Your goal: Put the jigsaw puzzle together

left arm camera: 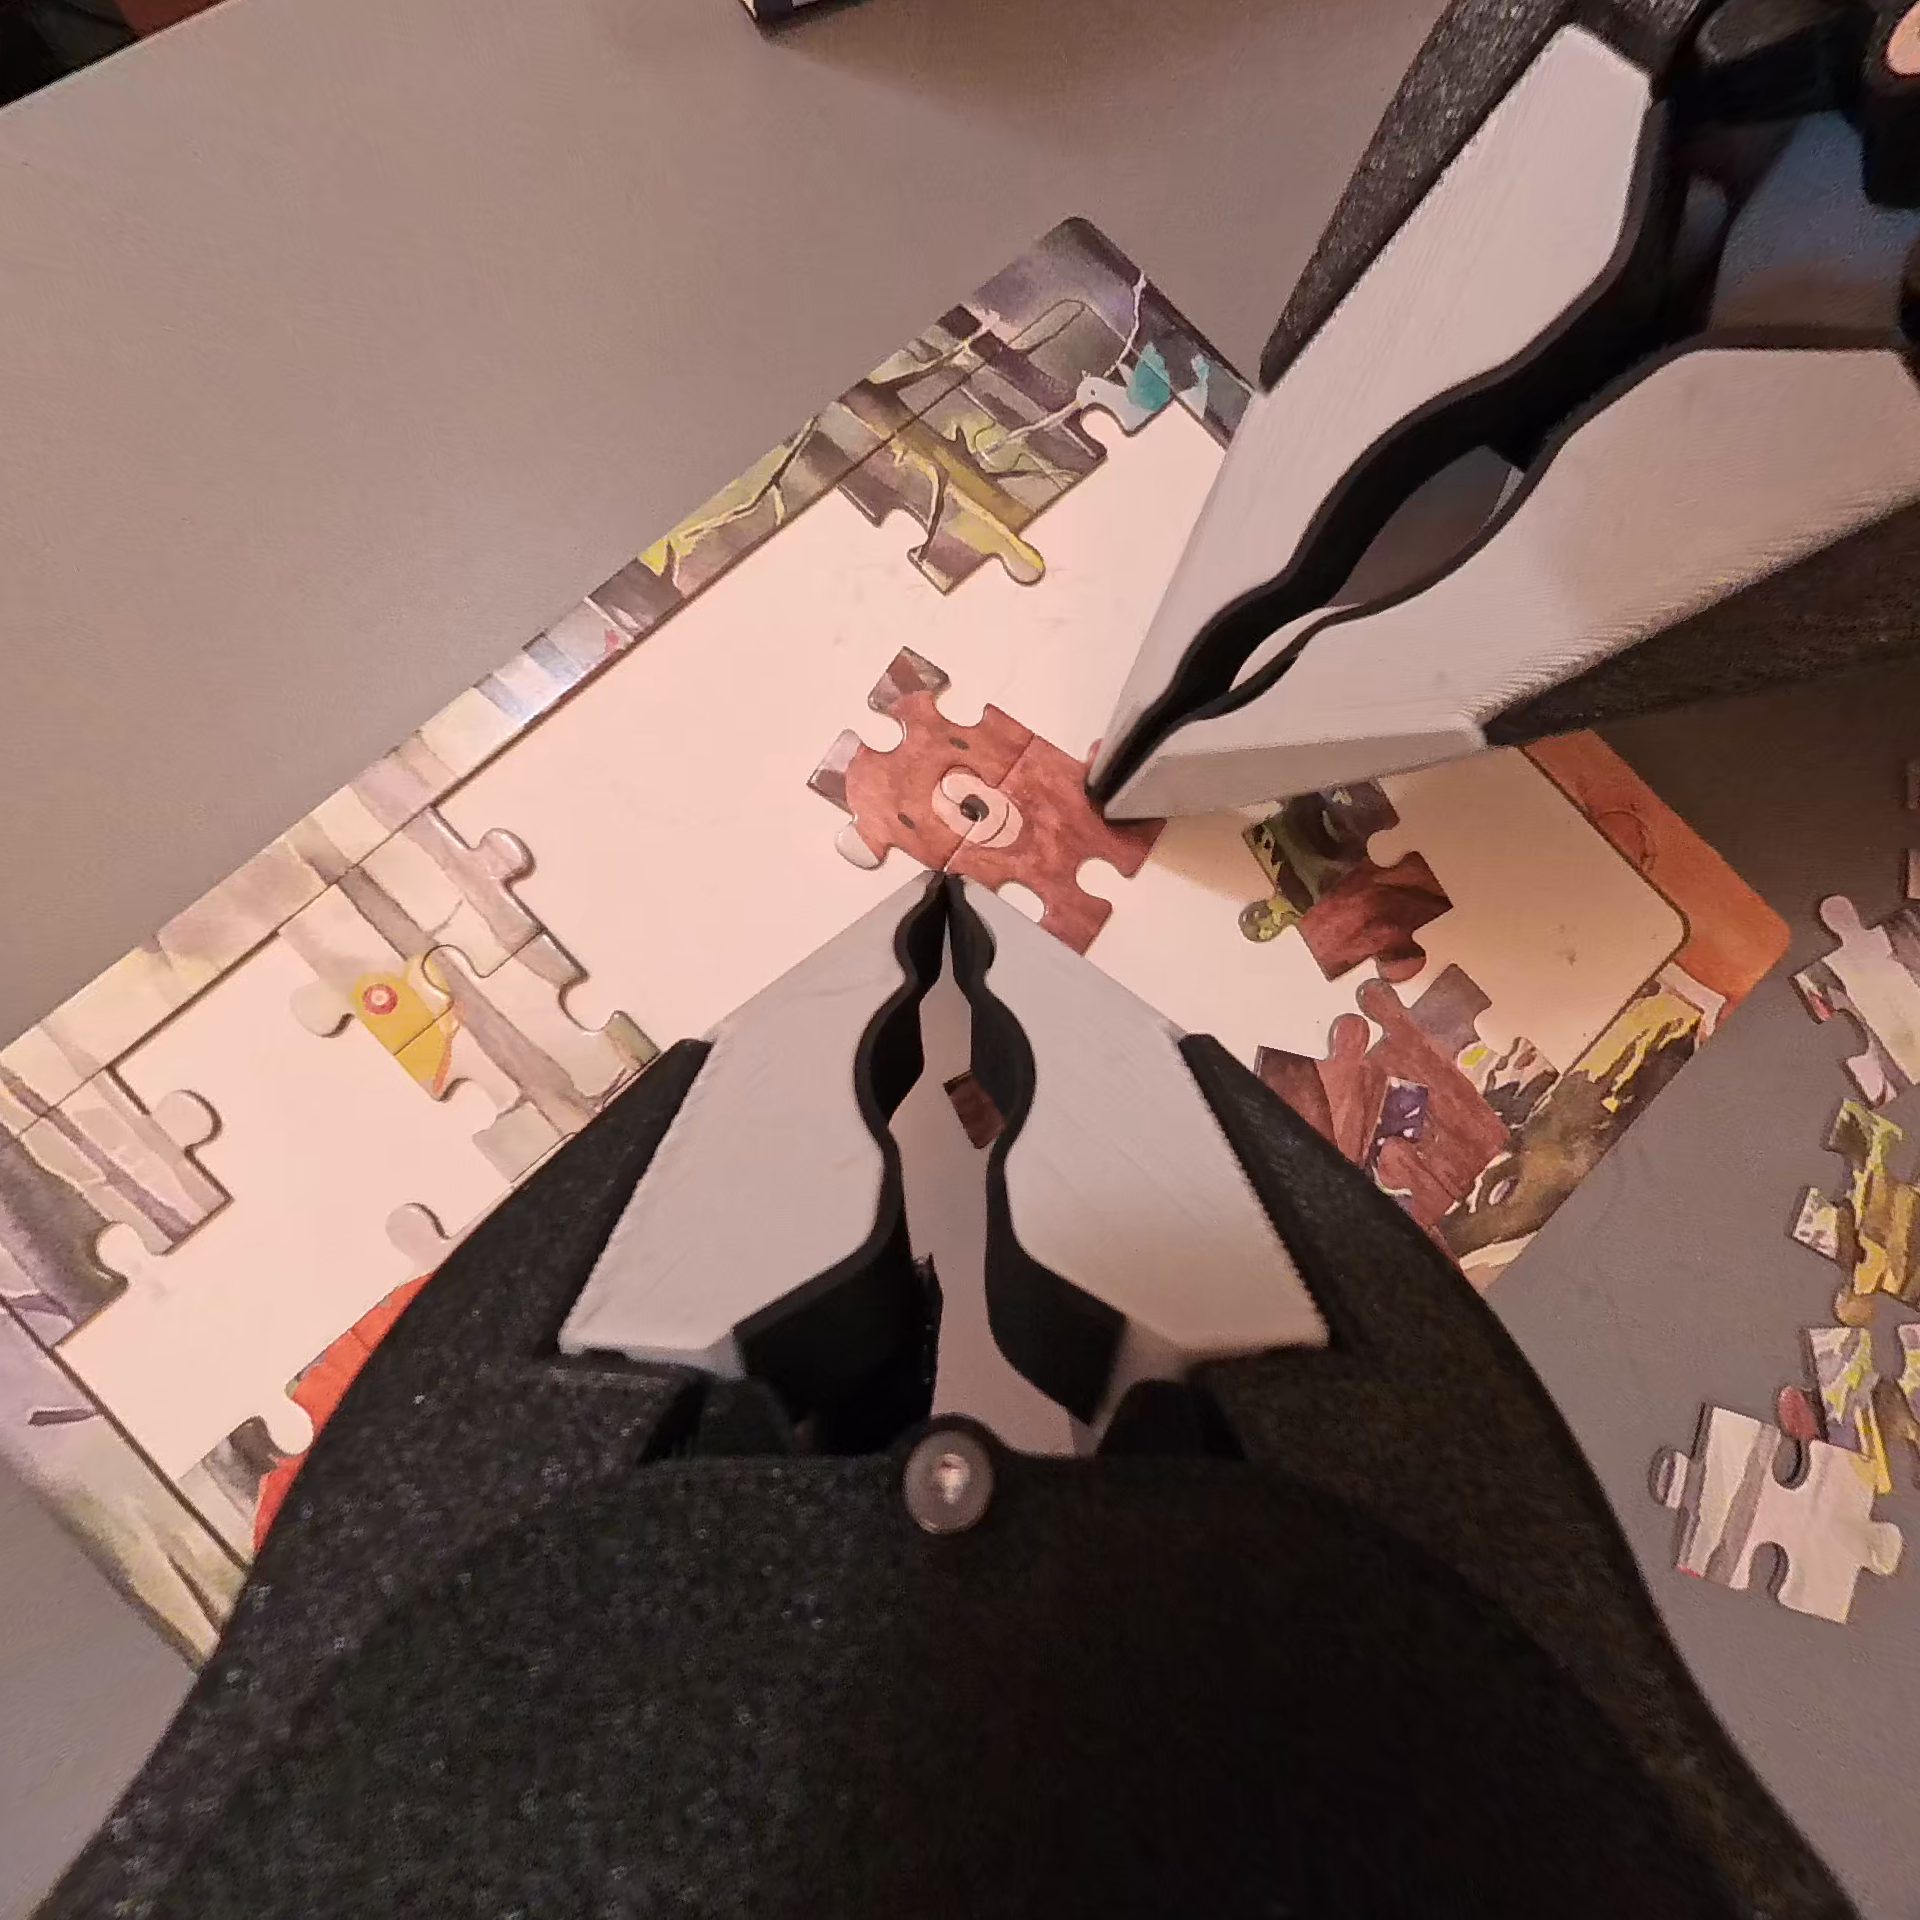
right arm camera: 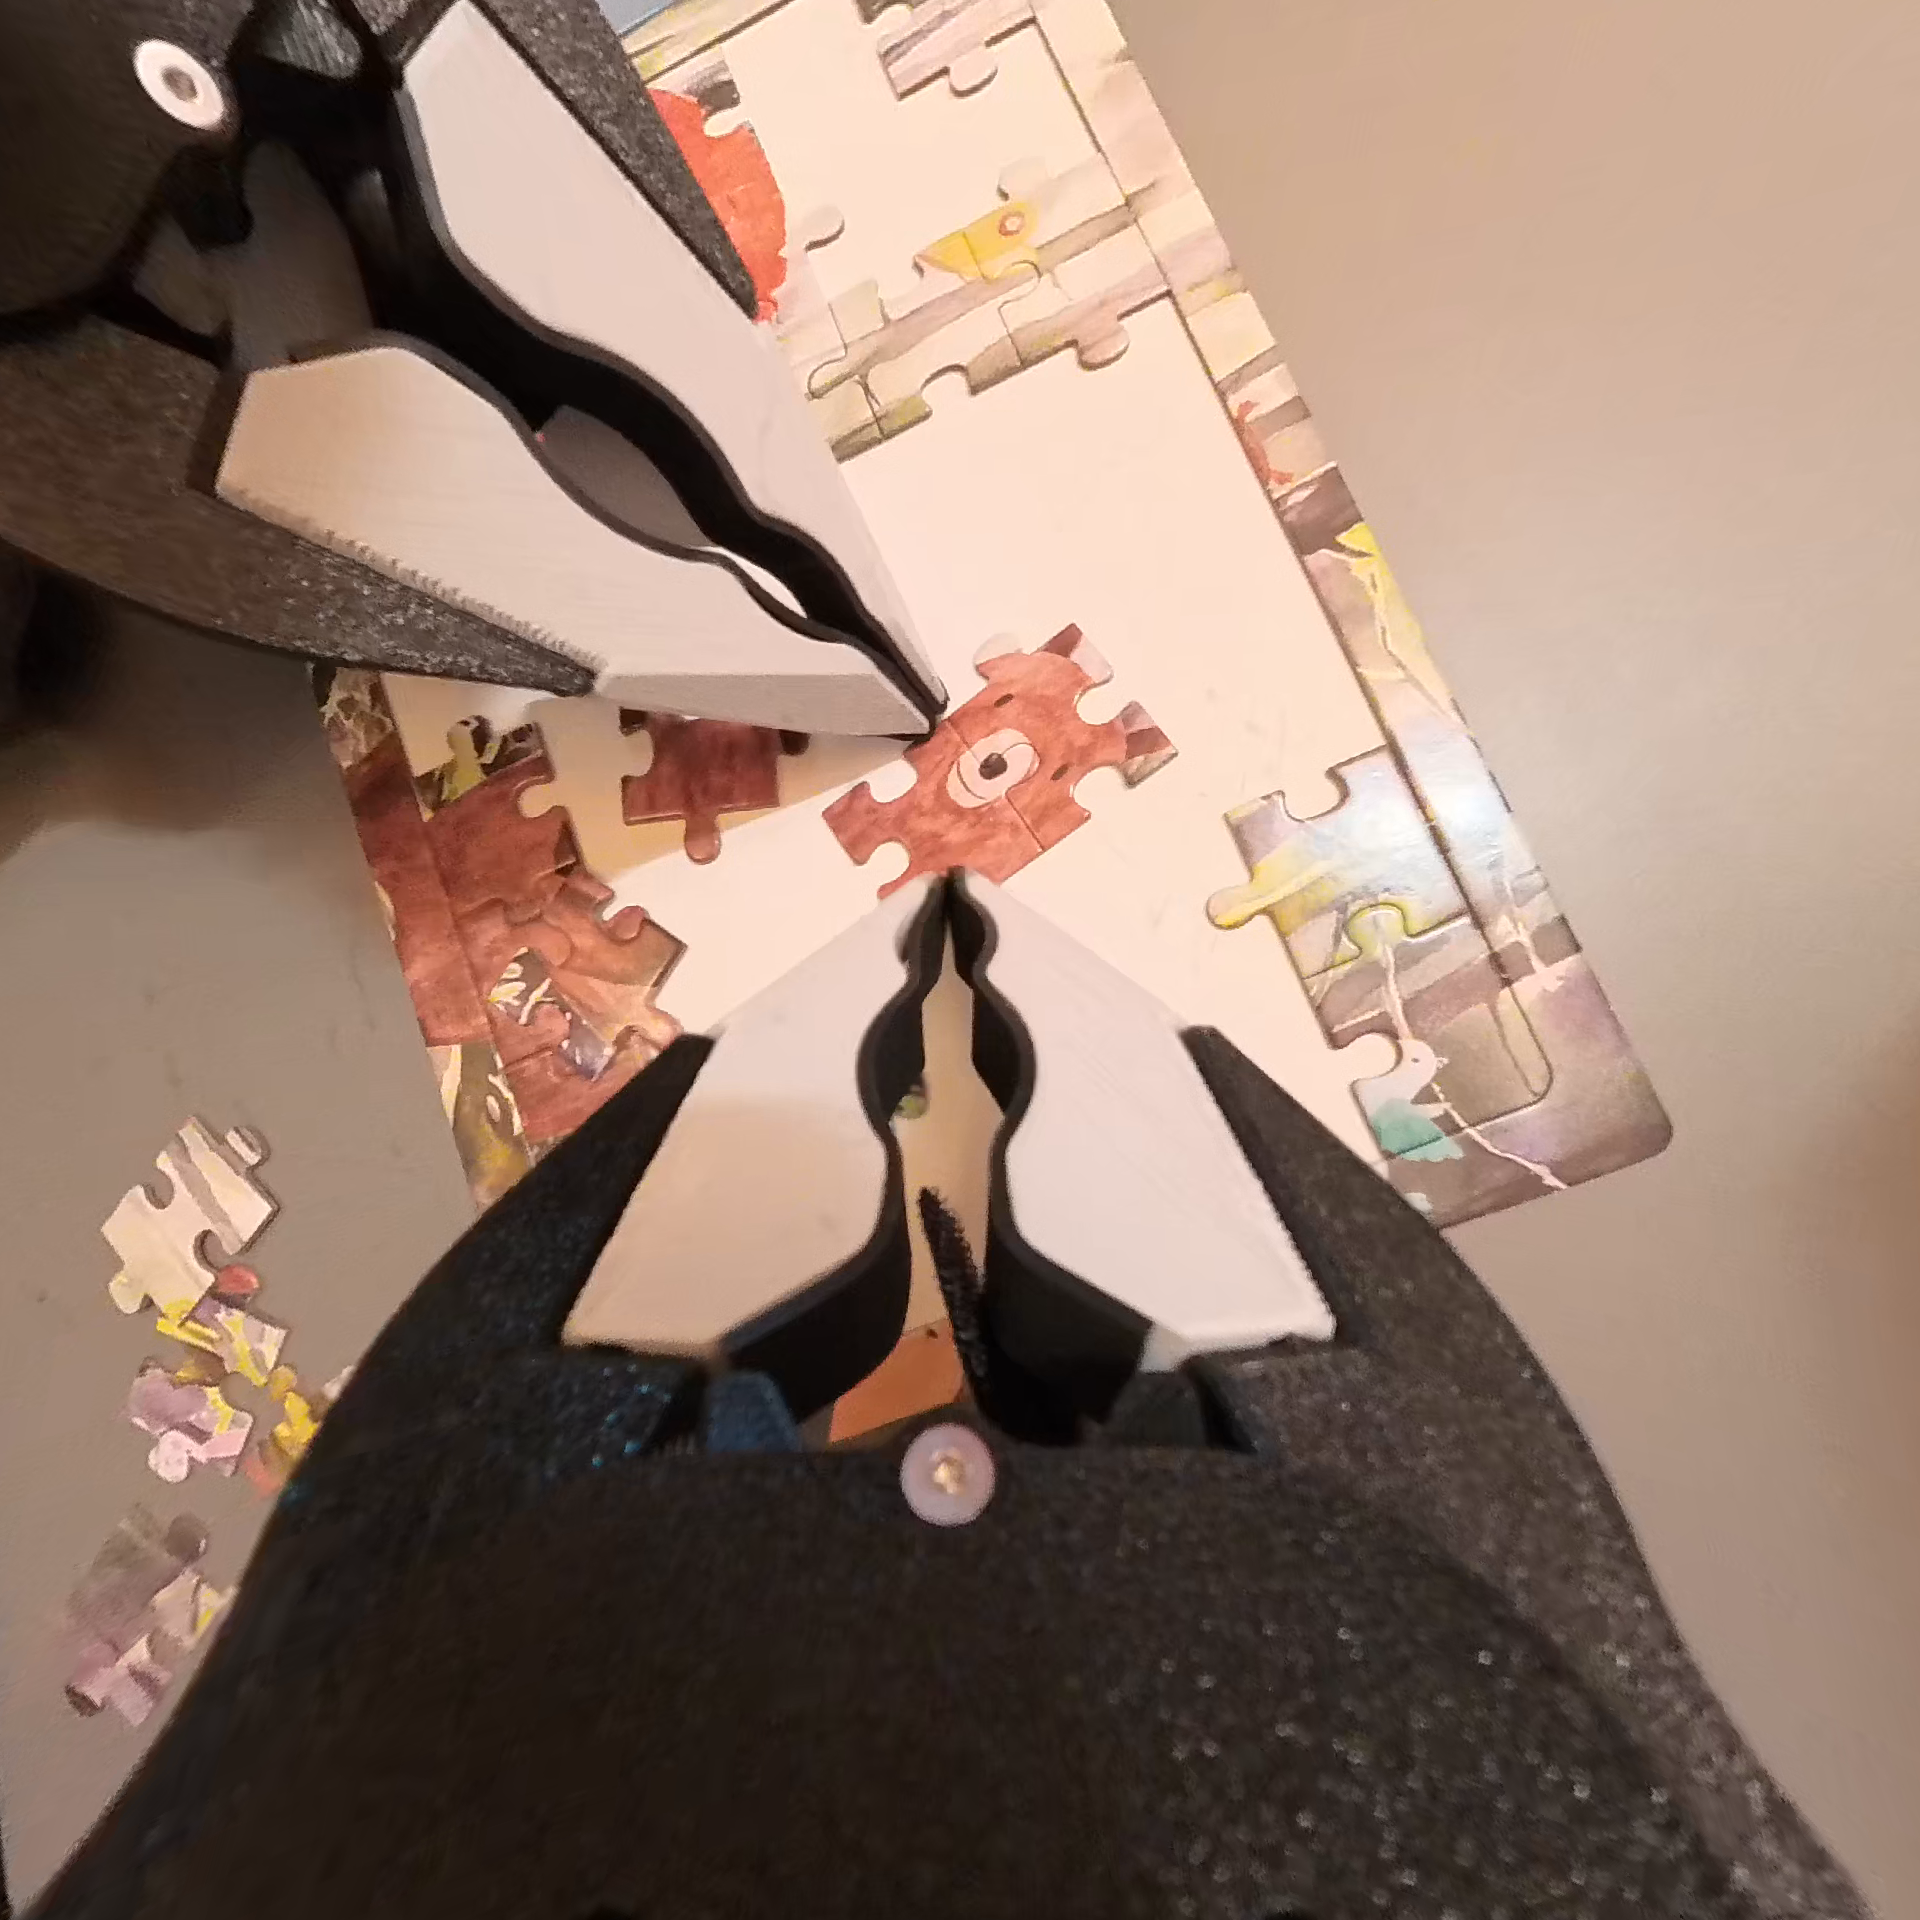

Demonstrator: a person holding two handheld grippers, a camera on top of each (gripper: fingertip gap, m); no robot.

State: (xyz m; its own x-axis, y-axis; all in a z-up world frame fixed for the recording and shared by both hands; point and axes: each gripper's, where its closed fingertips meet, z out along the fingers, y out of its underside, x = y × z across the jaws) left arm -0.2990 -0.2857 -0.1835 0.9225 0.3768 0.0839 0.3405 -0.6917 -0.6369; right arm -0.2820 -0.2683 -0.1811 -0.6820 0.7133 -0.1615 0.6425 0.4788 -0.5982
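A puzzle tray (left arm camera: 727, 727) with a white base and printed border lies on the grey table; it also shows in the right wrist view (right arm camera: 1091, 520). Two joined brown bear-face pieces (left arm camera: 977, 810) (right arm camera: 997, 774) lie on the bare middle of the base. My left gripper (left arm camera: 943, 883) (right arm camera: 930, 717) is shut, tips touching one edge of the brown pair. My right gripper (right arm camera: 948, 883) (left arm camera: 1107, 784) is shut, tips touching an adjacent edge. Neither holds anything that I can see.
Fitted pieces line the tray's edges (left arm camera: 447, 987) (left arm camera: 966, 447), with a brown cluster in one corner (left arm camera: 1382, 1091) (right arm camera: 499, 904). A single brown piece (left arm camera: 1340, 894) (right arm camera: 707, 779) lies near the pair. Several loose pieces (left arm camera: 1860, 1247) (right arm camera: 197, 1351) lie on the table beside the tray. Both grippers' tips are close together, under 4 cm apart.
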